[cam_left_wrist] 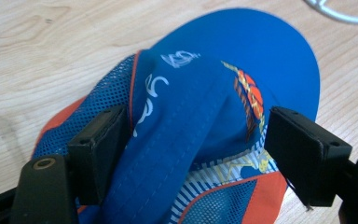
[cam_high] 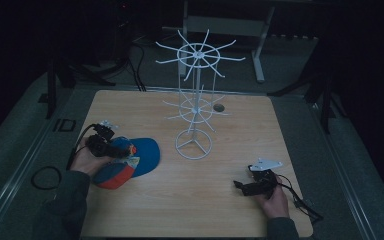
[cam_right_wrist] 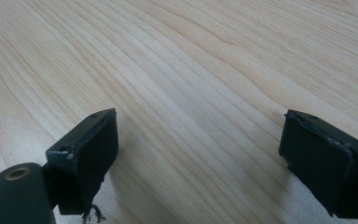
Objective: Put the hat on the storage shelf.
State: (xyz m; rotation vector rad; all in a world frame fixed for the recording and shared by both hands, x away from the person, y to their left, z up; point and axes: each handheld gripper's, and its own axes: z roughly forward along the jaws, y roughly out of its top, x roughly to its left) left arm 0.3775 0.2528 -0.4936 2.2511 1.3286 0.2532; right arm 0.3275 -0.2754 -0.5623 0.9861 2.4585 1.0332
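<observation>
Cap (cam_left_wrist: pixel 205 121) lies crumpled on the bench (cam_high: pixel 220 200), its raised blue fold between the left gripper (cam_left_wrist: pixel 193 140) fingers (cam_left_wrist: pixel 98 149), which stand apart. Left pad brushes the mesh; right pad clear. Probably lined up to pinch that ridge. Soft mesh panels, orange trim, stiff rounded brim beyond the fingers. Right gripper (cam_right_wrist: pixel 198 154) rests idle on bare wood, fingers apart. White wire rack (cam_high: pixel 195 100) stands well beyond the cap.

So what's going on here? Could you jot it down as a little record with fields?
Surface: wooden table
Item in hand: blue and orange cap, lying on the table
Left gripper: jaws open, one on each side of the cap's crown
Right gripper: jaws open, nothing between them, above bare wood
Also there: white wire rack with spoke arms, standing mid-table
</observation>
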